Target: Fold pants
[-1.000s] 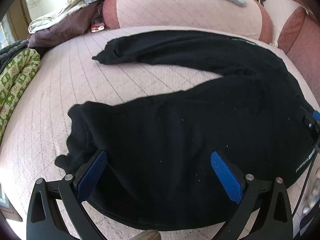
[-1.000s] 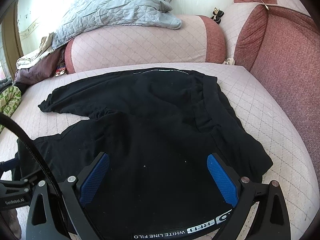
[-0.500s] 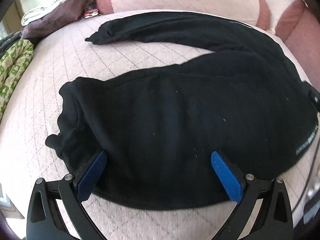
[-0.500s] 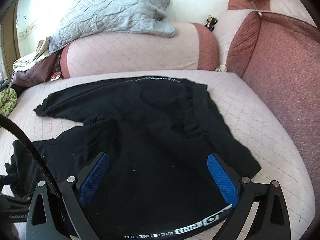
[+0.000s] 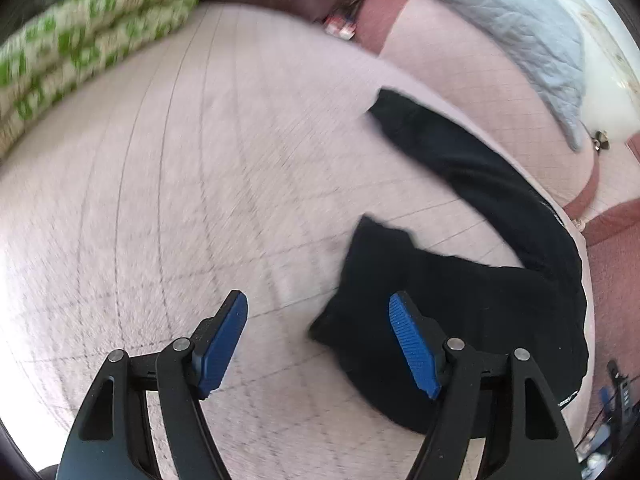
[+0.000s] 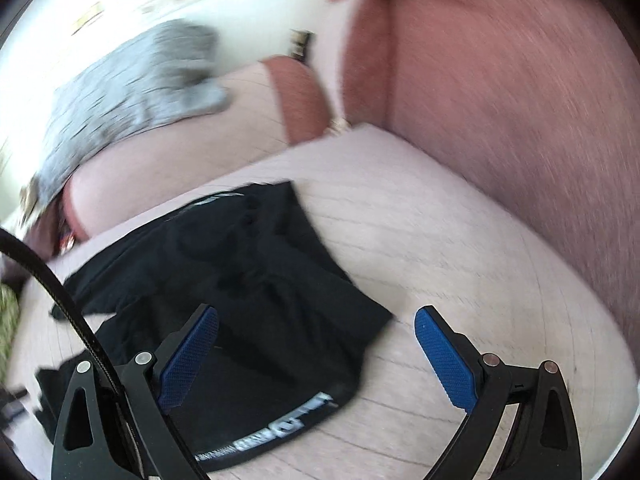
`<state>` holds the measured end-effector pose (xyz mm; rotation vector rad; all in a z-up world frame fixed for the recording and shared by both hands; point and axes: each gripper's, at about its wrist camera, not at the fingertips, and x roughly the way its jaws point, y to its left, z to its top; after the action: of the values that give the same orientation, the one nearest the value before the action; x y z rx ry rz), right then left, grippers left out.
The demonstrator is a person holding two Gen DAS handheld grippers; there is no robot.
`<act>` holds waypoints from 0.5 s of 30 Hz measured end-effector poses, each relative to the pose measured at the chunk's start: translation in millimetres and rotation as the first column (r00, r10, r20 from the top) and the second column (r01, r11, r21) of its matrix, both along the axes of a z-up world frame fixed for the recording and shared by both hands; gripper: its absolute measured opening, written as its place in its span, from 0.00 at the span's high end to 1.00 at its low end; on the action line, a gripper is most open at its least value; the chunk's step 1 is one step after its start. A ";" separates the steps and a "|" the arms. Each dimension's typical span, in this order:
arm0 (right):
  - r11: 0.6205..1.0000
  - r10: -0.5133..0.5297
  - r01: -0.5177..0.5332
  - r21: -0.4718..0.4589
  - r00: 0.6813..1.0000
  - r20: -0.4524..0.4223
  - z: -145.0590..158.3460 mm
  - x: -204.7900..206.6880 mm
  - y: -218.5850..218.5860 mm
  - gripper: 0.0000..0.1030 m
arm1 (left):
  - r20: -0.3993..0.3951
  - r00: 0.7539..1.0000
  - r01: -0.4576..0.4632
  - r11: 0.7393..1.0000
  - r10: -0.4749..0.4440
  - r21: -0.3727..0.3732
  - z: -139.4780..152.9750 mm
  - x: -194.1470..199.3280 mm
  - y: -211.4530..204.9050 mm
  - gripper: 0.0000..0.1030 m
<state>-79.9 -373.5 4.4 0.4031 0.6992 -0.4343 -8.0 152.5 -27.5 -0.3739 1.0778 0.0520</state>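
Observation:
Black pants (image 5: 472, 292) lie spread on the pink quilted sofa seat (image 5: 168, 184), the two legs apart. In the left wrist view my left gripper (image 5: 318, 340) is open and empty, by the cuff end of the near leg. In the right wrist view the pants (image 6: 248, 280) show their waistband with white lettering (image 6: 280, 424) at the near edge. My right gripper (image 6: 316, 356) is open and empty, over the waist corner of the pants. Both views are blurred by motion.
A green patterned blanket (image 5: 80, 44) lies at the far left. A grey quilted pillow (image 5: 500, 16) rests on the pink bolster (image 6: 180, 152). The dark red sofa back (image 6: 500, 100) rises at the right. A black cable (image 6: 60, 300) crosses the right view.
My left gripper has swung left off the pants leg toward its cuff end. My right gripper has swung right toward the waist corner. Both stay open.

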 end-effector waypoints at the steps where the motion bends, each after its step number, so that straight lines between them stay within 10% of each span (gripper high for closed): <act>1: 0.999 -0.024 0.024 0.048 1.000 -0.007 -4.9 -4.8 -9.3 0.02 | -0.022 1.000 0.010 1.000 -0.010 -0.016 -5.8 -0.8 0.4 0.29; 5: 0.976 -0.065 0.074 0.205 0.997 -0.049 -28.1 -12.9 -28.2 0.03 | -0.022 0.996 0.085 0.995 -0.083 0.056 -9.6 -7.0 -20.1 0.29; 8: 0.953 -0.061 0.085 0.290 0.994 -0.091 -47.1 -8.1 -28.8 0.04 | -0.025 0.989 0.150 0.985 -0.149 0.090 -15.2 -7.1 -43.3 0.10; 13: 0.979 -0.010 0.029 0.200 0.995 -0.097 -54.5 11.1 -10.8 0.04 | -0.010 0.973 0.227 0.954 -0.230 0.197 -23.0 4.9 -82.9 0.05; 15: 0.984 0.042 -0.025 0.174 0.995 -0.092 -58.6 21.2 0.4 0.08 | 0.023 0.968 0.242 0.953 -0.250 0.184 -16.2 3.6 -87.7 0.53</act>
<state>-58.7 -373.1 -54.2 0.5362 0.8389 -0.3635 -4.4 64.8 -43.7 -0.0751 1.0578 -0.0806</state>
